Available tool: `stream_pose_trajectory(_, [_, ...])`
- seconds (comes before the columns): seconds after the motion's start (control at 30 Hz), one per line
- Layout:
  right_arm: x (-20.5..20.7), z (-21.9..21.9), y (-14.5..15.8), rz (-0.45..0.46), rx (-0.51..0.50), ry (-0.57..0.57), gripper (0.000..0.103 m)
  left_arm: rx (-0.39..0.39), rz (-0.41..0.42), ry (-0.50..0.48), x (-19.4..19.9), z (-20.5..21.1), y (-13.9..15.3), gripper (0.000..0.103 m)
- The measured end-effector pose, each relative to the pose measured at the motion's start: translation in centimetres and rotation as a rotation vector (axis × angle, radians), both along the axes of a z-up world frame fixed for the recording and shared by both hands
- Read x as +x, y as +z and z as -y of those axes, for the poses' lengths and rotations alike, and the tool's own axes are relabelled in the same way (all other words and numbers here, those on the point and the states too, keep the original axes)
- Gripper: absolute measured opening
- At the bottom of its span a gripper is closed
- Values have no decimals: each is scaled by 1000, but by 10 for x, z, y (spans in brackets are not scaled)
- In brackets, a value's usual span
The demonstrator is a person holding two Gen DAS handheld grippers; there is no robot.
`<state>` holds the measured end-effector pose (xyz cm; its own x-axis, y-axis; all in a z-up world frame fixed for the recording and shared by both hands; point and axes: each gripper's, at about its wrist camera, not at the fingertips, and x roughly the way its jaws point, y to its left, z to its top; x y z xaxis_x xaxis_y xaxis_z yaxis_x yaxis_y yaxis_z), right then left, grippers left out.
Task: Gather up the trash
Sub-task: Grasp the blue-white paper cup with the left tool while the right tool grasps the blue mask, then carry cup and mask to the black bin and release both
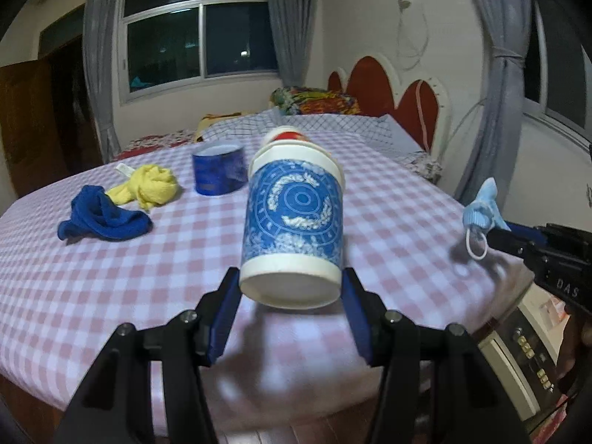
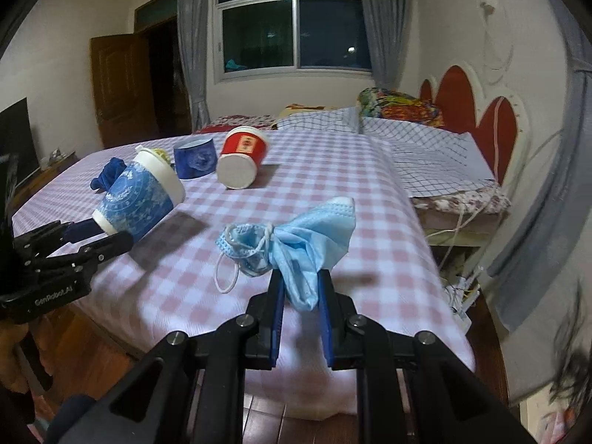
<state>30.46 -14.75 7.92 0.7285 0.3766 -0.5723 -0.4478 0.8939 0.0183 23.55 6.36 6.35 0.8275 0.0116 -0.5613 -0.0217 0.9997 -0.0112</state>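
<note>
Left gripper clamps the blue-patterned cup at its base, tilted clear of the checked tablecloth so I can carry it off. Right gripper pinches the crumpled blue face mask, jaws narrow, likewise lifted. Only the right view fully shows the red cup lying on its side; the left view alone shows the yellow cloth clearly.

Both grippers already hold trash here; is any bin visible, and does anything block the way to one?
No bin shows in either view. The left gripper holds the blue-patterned cup and the right gripper the face mask, both lifted off the checked bedspread.
</note>
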Motion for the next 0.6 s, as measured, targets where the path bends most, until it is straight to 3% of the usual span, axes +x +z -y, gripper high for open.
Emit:
stream_pose_trajectory(0.3, [-50, 54, -3, 25, -16, -88, 19, -2, 10, -104, -24, 54, -5, 55])
stream_pose_trajectory(0.6, [-94, 124, -15, 7, 15, -214, 19, -28, -12, -256, -48, 123, -28, 55])
